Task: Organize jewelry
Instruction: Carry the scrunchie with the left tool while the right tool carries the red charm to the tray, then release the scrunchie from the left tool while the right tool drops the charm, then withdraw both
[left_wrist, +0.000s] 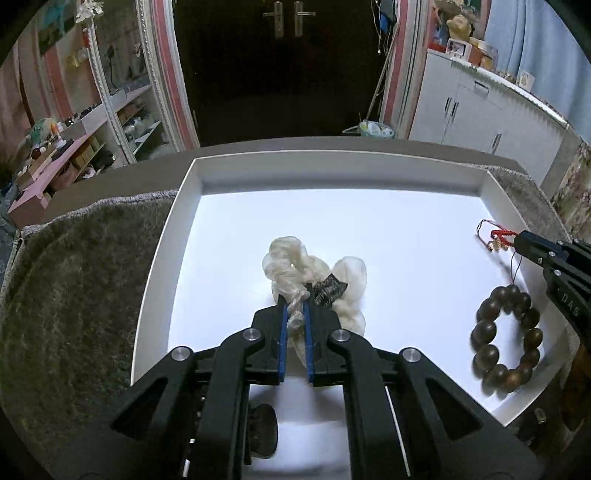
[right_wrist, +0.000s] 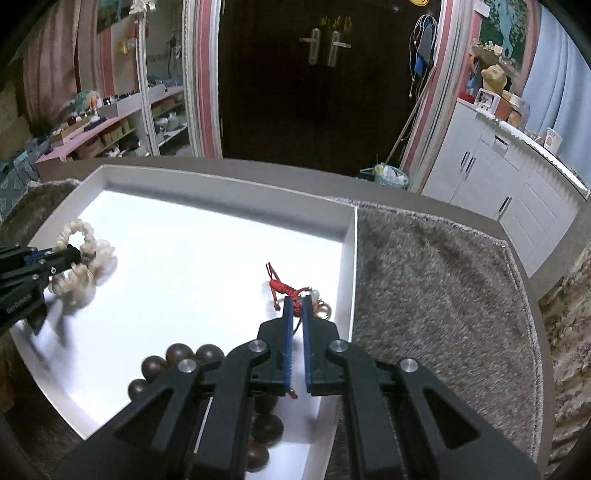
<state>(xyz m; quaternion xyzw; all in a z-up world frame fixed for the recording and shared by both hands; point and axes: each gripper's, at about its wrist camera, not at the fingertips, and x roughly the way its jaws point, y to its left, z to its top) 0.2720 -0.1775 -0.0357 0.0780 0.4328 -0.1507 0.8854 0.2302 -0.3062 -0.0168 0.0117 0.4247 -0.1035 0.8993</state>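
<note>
A white tray (left_wrist: 192, 177) (right_wrist: 349, 236) lies on a grey shaggy rug. My left gripper (left_wrist: 294, 301) (right_wrist: 74, 258) is shut on a cream ruffled scrunchie (left_wrist: 295, 262) (right_wrist: 83, 273) with a dark tag, low over the tray's middle. My right gripper (right_wrist: 298, 301) (left_wrist: 519, 240) is shut on a red braided cord bracelet (right_wrist: 284, 286) (left_wrist: 496, 236) with gold and pale charms, near the tray's right wall. A dark wooden bead bracelet (left_wrist: 506, 338) (right_wrist: 177, 356) lies in the tray's right part, partly hidden under the right gripper in the right wrist view.
The shaggy rug (left_wrist: 74, 295) (right_wrist: 436, 295) surrounds the tray on a table top. A small dark hair clip (left_wrist: 262, 430) shows under the left gripper. Beyond the table edge stand a dark door (left_wrist: 280, 55), shelves at left and white cabinets (right_wrist: 498, 177) at right.
</note>
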